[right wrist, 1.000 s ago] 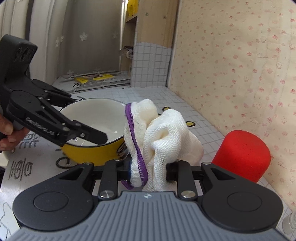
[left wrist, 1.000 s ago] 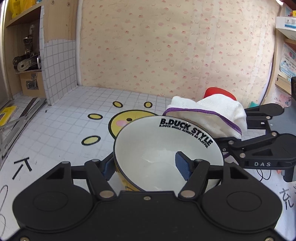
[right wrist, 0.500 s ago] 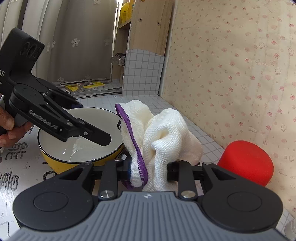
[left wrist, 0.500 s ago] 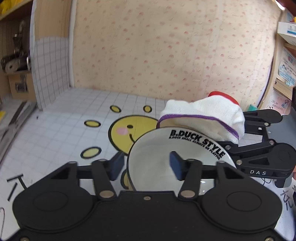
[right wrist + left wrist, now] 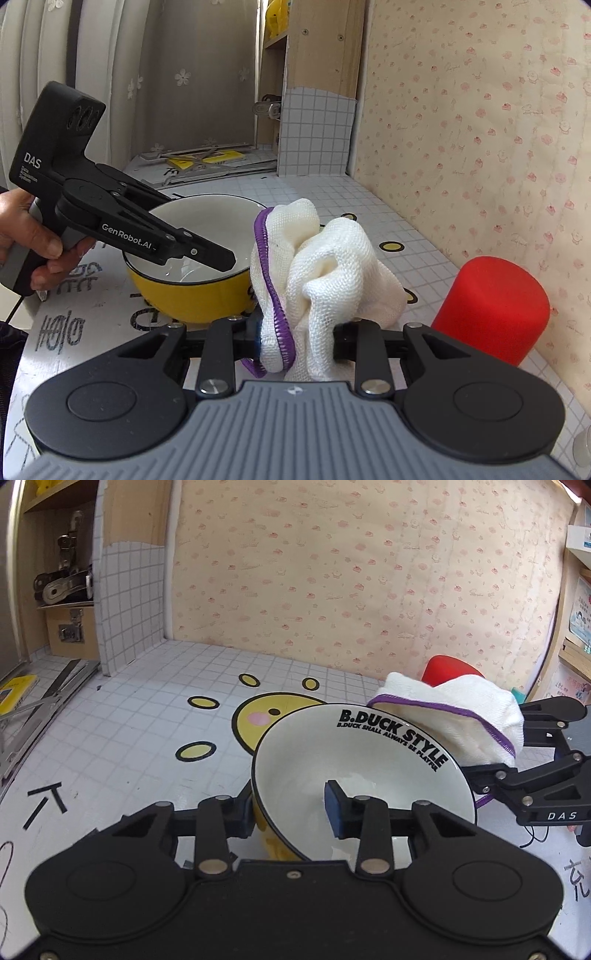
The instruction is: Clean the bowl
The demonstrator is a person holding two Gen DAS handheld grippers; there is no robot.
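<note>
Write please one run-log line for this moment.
left gripper: jaws just closing across bowl wall, one finger inside | right gripper: shut on cloth, beside bowl | wiping: not yet

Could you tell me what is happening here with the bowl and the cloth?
A person is cleaning a yellow ceramic bowl with a white inside. The left gripper has just been closing on the bowl's rim, one finger inside, one outside. The right gripper holds a bunched white cloth with purple edging beside the bowl, not yet wiping.

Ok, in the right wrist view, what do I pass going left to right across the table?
Person's hand → left gripper over the yellow bowl → white cloth → red cup.
</note>
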